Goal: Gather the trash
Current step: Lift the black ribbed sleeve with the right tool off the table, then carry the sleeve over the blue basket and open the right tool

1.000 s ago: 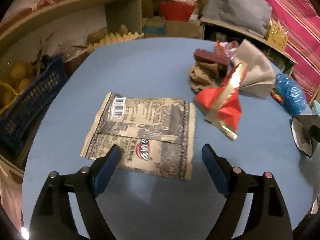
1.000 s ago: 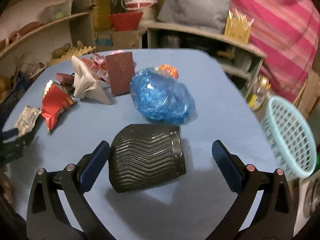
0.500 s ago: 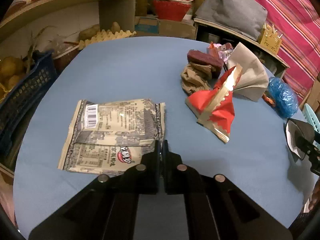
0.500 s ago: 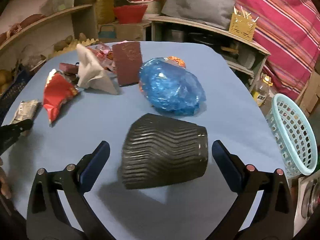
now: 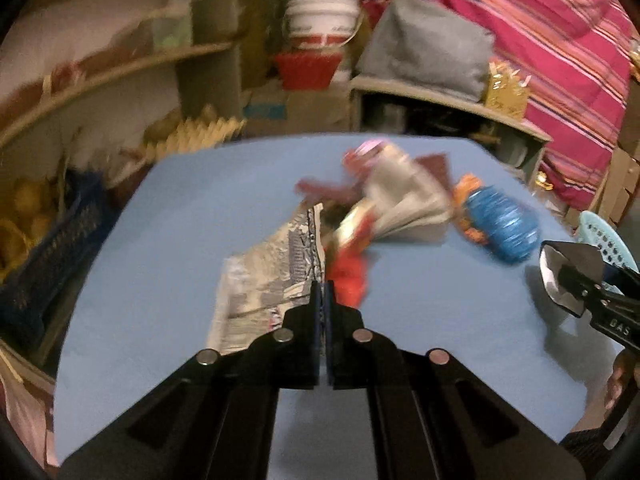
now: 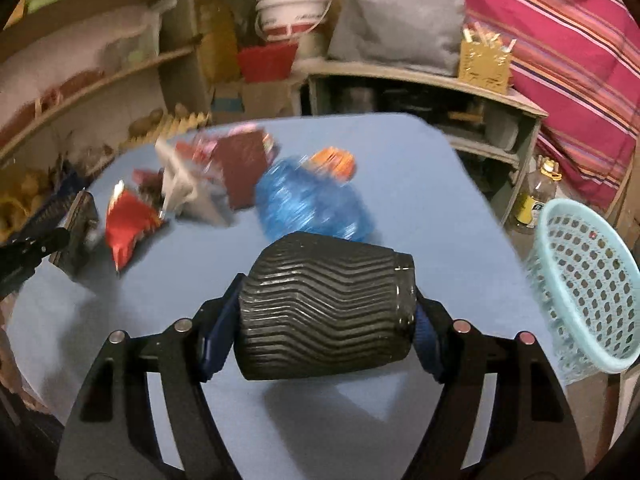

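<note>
- My left hand-held gripper is squeezed all the way closed, pinching the corner of the flat printed snack wrapper, which fans out to the upper left of the fingertips, over the blue table.
- My right hand-held gripper has just been closing in and now its blue pads press on both ends of the black ribbed cup, which lies sideways across the middle of the right wrist frame.
- In the left wrist view that same cup shows up at the right edge, mouth facing the camera, and looks lifted off the table.
- The rest of the trash sits in a blurry cluster mid-table: a red foil wrapper, a grey paper piece, a dark red packet, and a crumpled blue plastic bag just behind the cup, with something orange at its far side.
- The light blue mesh basket is at the right edge of the right wrist frame, off the table's corner.
- Upper part of both frames is cluttered shelving, with a white bucket and a grey cushion.
</note>
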A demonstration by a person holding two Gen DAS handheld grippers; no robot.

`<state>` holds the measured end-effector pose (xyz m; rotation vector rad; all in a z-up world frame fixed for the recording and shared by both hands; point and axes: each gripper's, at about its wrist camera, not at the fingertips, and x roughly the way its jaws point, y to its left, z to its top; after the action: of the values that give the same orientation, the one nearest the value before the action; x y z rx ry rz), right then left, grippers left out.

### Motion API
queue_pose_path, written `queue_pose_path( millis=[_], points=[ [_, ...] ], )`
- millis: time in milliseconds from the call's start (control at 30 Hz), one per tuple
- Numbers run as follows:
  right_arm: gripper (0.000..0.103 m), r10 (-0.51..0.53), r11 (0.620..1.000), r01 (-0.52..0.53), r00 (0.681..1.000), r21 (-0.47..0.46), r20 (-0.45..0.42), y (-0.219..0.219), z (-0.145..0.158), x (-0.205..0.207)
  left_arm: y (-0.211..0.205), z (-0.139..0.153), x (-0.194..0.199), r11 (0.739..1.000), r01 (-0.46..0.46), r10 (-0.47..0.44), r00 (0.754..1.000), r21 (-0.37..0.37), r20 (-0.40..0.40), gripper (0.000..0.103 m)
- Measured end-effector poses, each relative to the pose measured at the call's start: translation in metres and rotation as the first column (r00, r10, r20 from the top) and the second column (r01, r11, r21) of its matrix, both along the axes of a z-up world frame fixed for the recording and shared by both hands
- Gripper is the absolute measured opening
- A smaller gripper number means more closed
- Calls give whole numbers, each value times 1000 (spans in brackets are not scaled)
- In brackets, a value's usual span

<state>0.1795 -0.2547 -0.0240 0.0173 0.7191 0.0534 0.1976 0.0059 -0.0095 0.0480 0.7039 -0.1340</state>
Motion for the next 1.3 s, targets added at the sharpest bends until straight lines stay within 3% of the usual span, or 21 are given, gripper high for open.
queue_pose_path(
  millis=[333,533,700,1133,1300],
  points=[
    [73,-156,987,150,982,59,104,-121,47,-13,-113,50,-4,986,167,-164,980,-18,114,2],
    [73,-276,960,269,953,74,123,-201,61,-20,-191,61,5,959,280,-273,952,-36,140,2],
    [73,-359,933,352,926,75,118,-255,55,-35,-256,62,13,925,376,-364,919,-55,150,2],
    [73,-464,884,453,878,115,115,-322,46,-63,-369,82,-3,824,553,-523,825,-123,213,2],
    [73,-465,884,454,878,111,116,-329,43,-65,-402,71,0,797,589,-560,804,-135,200,2]
  ],
)
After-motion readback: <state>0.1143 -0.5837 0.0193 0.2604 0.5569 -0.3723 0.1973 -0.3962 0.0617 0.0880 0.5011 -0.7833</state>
